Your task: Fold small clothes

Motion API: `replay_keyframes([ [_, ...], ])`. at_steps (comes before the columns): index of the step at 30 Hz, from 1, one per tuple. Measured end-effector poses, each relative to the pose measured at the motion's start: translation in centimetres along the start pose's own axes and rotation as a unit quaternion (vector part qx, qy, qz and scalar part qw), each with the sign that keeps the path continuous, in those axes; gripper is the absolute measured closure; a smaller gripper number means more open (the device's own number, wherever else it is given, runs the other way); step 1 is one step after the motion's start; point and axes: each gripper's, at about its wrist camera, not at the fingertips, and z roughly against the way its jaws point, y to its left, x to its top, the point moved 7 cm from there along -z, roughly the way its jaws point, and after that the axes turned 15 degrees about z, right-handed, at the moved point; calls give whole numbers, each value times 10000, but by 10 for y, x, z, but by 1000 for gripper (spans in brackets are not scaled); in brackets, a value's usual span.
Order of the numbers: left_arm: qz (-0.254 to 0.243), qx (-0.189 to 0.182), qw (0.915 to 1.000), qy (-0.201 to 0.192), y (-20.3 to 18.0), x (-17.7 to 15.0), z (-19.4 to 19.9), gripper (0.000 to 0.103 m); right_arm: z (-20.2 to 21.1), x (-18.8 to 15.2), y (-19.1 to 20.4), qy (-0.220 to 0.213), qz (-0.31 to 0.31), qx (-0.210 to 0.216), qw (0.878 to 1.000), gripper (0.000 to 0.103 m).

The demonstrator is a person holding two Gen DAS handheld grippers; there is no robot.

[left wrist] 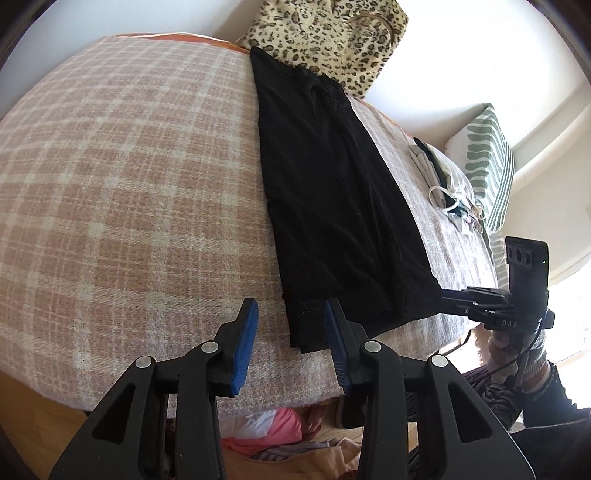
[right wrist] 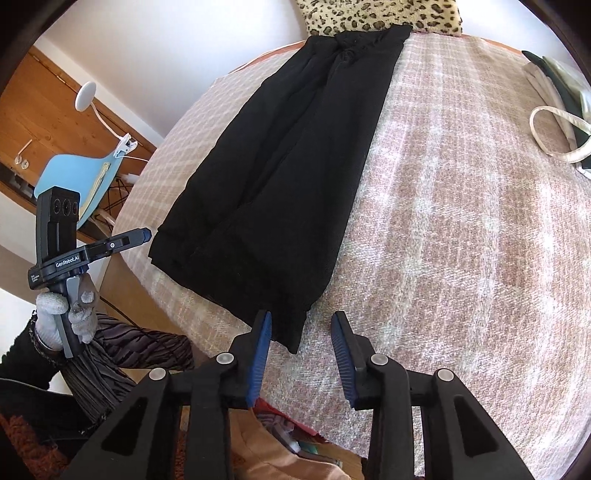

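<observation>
Bed covered by pink-and-cream plaid blanket [left wrist: 129,177]. White walls [right wrist: 166,40] behind. Leopard-print cushion [left wrist: 325,33] at far end; green-striped pillow [left wrist: 487,162] right, beside a bright, washed-out area, possibly a window. Left: wooden panelling [right wrist: 40,110], pale blue chair [right wrist: 74,177], white clip lamp [right wrist: 85,95]. Wood floor [left wrist: 33,410] near.

Two handheld grippers, black plastic throughout. Left gripper [left wrist: 290,347]: blue ribbed pads [left wrist: 244,347], silver round screws [left wrist: 209,346] at the joints; from the other side, white "GenRobot.AI" lettering and an upright black block with three round lenses [right wrist: 62,205]. Right gripper [right wrist: 301,356]: built alike, with "DAS" lettering visible and a thin black cable [left wrist: 517,360]. Grey knitted gloves [right wrist: 50,314], black sleeves [right wrist: 22,363], dark striped pleated garment [right wrist: 122,360].
</observation>
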Motion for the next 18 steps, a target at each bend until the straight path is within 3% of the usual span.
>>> replay_keyframes([
  [5,-781,485,9957,-93,-17,-9,-13,68,2,-1,-4,10,27,-86,10000,75],
  [8,-1037,533,9931,-104,-18,-11,-19,100,1,-1,-3,30,98,-200,9997,82],
  [11,-743,390,9963,-160,-9,-6,-13,100,0,-1,-2,95,305,-474,9984,94],
  [13,-604,383,9971,-279,-2,-2,-5,100,-2,-1,-1,114,400,-584,9974,96],
  [16,-617,308,9971,-311,-2,-4,0,100,-1,-2,-2,102,422,-542,9976,94],
  [18,-678,285,9970,-252,-3,-8,1,100,-2,-1,2,106,419,-381,9983,84],
])
